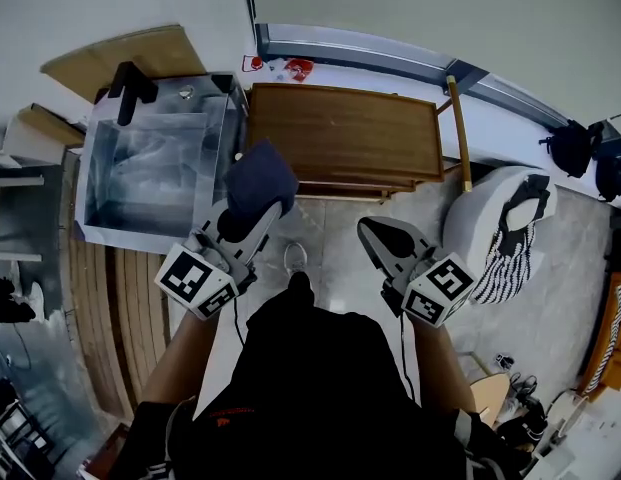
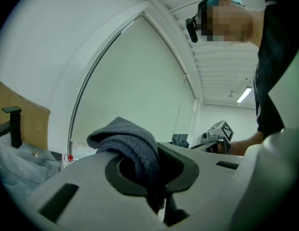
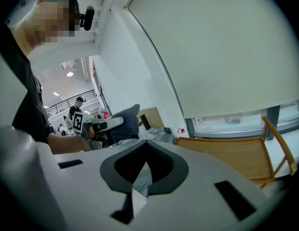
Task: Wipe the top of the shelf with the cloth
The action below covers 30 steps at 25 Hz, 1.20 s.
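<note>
**Q:** What is the state of the left gripper [image 2: 156, 179]?
**A:** Its jaws are clamped on a dark grey-blue cloth [image 2: 132, 141]. The cloth bunches above the jaw tips, and one fold hangs down between them.

**Q:** Where is the cloth relative to the wooden shelf [image 1: 340, 133]?
**A:** In the head view the cloth is held in the air in front of the shelf's near left corner. It is apart from the shelf's top.

**Q:** What is the state of the right gripper [image 3: 139, 172]?
**A:** Its jaws are pressed together at the tips, with nothing held between them. It is held in front of the shelf's near edge, toward the right end, and is clear of the top. The two grippers are side by side and apart from each other.

**Q:** What surrounds the shelf?
**A:**
- **Left of the shelf:** a steel sink [image 1: 155, 163] stands just beside it, covered in clear film. A black faucet [image 1: 132, 83] stands at the sink's far left corner.
- **Right end of the shelf:** a wooden rod [image 1: 458, 128] leans against it.
- **Further right of the shelf:** a white rounded seat [image 1: 480, 218] carries a black-and-white striped fabric [image 1: 510, 258].
- **In front of the shelf:** a pale tiled floor [image 1: 335, 243] lies below both grippers.
</note>
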Each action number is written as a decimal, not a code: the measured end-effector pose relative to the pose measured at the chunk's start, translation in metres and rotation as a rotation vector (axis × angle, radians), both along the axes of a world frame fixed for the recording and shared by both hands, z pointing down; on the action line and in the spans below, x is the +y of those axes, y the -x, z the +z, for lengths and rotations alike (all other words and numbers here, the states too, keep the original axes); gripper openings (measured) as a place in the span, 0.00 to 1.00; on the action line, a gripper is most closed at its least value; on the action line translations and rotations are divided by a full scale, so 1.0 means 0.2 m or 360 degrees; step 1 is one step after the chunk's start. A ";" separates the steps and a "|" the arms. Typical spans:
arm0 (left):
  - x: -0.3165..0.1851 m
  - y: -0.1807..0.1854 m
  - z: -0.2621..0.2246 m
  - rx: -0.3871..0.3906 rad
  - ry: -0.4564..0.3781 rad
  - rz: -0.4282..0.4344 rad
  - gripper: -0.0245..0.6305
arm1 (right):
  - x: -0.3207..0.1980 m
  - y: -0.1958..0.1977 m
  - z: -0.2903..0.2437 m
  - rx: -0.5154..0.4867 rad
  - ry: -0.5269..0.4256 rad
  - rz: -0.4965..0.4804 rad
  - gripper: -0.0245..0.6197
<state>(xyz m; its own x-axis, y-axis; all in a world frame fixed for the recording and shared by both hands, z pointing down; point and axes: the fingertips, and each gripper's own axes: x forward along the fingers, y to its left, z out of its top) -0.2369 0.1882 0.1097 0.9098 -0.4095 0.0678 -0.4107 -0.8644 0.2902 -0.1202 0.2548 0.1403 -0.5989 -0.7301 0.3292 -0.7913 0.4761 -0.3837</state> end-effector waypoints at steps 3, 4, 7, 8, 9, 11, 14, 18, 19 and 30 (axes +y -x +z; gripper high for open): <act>-0.11 0.01 0.02 0.0007 0.0014 0.0001 0.11 | -0.09 0.00 0.02 0.0001 0.0014 0.0006 0.04; -0.14 0.01 0.03 0.0009 0.0020 0.0000 0.11 | -0.12 0.00 0.03 0.0000 0.0018 0.0011 0.04; -0.22 0.00 0.04 0.0000 0.0010 0.0014 0.11 | -0.18 -0.02 0.03 -0.0005 0.0025 0.0036 0.04; -0.25 0.00 0.04 -0.0001 0.0007 0.0017 0.11 | -0.20 -0.03 0.03 -0.0005 0.0027 0.0042 0.04; -0.27 0.00 0.04 0.0000 0.0007 0.0016 0.11 | -0.23 -0.04 0.03 -0.0005 0.0030 0.0046 0.04; -0.32 0.01 0.05 0.0000 0.0008 0.0008 0.11 | -0.27 -0.04 0.03 -0.0004 0.0030 0.0050 0.04; -0.39 0.01 0.07 -0.0004 0.0013 -0.0007 0.11 | -0.34 -0.06 0.02 -0.0004 0.0026 0.0055 0.04; -0.46 0.01 0.09 -0.0010 0.0022 -0.0024 0.11 | -0.40 -0.08 0.04 -0.0014 0.0042 0.0060 0.04; -0.47 0.01 0.10 -0.0014 0.0025 -0.0029 0.11 | -0.41 -0.09 0.04 -0.0017 0.0048 0.0057 0.04; -0.64 -0.16 0.17 -0.0095 0.0069 -0.0125 0.11 | -0.62 -0.28 0.10 -0.0075 0.0066 -0.0023 0.04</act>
<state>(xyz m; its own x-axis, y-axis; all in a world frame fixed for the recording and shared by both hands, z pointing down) -0.2052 0.0594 0.1427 0.8689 -0.4748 0.1401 -0.4942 -0.8161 0.2997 -0.0640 0.1300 0.1596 -0.6250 -0.7073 0.3302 -0.7648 0.4704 -0.4402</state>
